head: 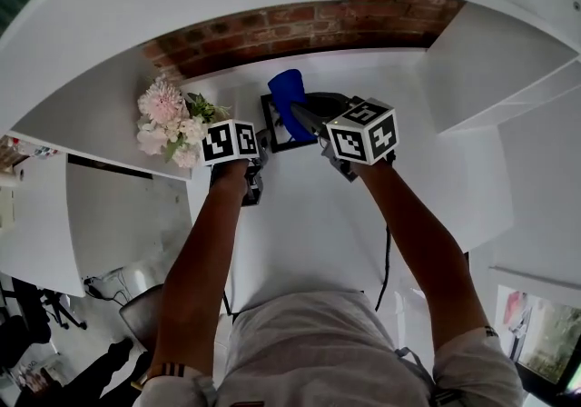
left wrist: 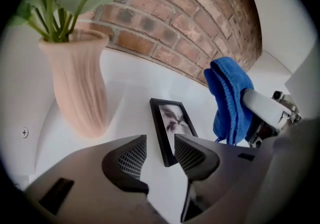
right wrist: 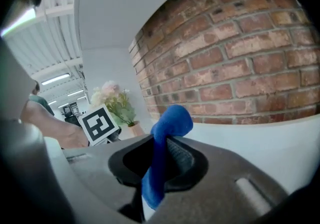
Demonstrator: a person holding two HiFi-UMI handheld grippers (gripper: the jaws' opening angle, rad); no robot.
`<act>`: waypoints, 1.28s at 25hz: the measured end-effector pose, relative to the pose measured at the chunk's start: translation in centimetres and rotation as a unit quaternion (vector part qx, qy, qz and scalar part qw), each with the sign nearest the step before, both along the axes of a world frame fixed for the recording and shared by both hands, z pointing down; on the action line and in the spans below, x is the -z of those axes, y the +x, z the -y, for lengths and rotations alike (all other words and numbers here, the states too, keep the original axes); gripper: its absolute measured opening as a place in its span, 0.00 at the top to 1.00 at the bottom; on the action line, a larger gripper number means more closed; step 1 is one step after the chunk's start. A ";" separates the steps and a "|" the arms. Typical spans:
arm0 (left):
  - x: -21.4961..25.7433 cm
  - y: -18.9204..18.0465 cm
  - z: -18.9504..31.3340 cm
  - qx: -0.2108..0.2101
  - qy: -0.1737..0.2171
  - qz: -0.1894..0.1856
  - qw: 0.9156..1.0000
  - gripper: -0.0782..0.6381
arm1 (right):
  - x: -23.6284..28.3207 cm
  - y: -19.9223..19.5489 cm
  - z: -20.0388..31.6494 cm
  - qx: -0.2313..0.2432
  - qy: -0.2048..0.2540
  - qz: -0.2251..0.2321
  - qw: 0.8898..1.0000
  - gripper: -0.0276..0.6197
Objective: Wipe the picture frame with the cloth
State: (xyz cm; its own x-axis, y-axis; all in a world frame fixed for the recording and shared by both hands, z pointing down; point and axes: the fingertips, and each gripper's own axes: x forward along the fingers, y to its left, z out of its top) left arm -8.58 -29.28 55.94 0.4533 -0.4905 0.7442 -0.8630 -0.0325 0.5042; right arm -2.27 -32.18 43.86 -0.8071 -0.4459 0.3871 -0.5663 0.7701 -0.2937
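A small black picture frame [left wrist: 170, 123] with a flower photo lies flat on the white table [head: 300, 214], close to the brick wall. In the head view the picture frame [head: 275, 128] is partly hidden behind the cloth and my right gripper. My left gripper [left wrist: 160, 160] is open, and the frame's near corner lies just ahead between its jaw tips, untouched. My right gripper [right wrist: 160, 168] is shut on a blue cloth [right wrist: 165, 143]. The blue cloth [left wrist: 230, 98] hangs folded above the frame's right side. In the head view my left gripper [head: 263, 143] sits left of my right gripper [head: 304, 114].
A ribbed pink vase [left wrist: 80, 88] with pale flowers [head: 172, 119] stands left of the frame, near my left gripper. A red brick wall [head: 300, 28] closes the back of the table. White shelves [head: 508, 78] rise at the right.
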 end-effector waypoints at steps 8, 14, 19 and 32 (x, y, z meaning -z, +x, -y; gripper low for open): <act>-2.2 -0.1 1.0 -0.012 -0.030 0.028 0.999 0.66 | -4.7 -1.7 2.6 -0.002 -0.075 -0.036 0.997 0.88; -2.8 -0.1 1.2 -0.022 -0.042 0.044 0.998 0.66 | -6.6 -3.4 3.6 0.008 -0.104 -0.065 0.992 0.88; -3.0 0.0 1.4 -0.021 -0.049 0.036 0.998 0.66 | -8.2 -4.5 3.7 0.022 -0.138 -0.082 0.987 0.88; -3.0 0.1 1.4 -0.034 -0.057 0.035 0.997 0.66 | -11.1 -4.7 6.2 -0.007 -0.199 -0.128 0.972 0.88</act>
State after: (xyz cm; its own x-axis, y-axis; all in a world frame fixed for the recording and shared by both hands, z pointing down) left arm -8.47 -30.72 58.94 0.4280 -0.3700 0.8246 -0.8937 -0.0376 0.4470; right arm -6.95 -38.34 54.95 -0.6569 -0.2294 0.7183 -0.6690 0.6168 -0.4148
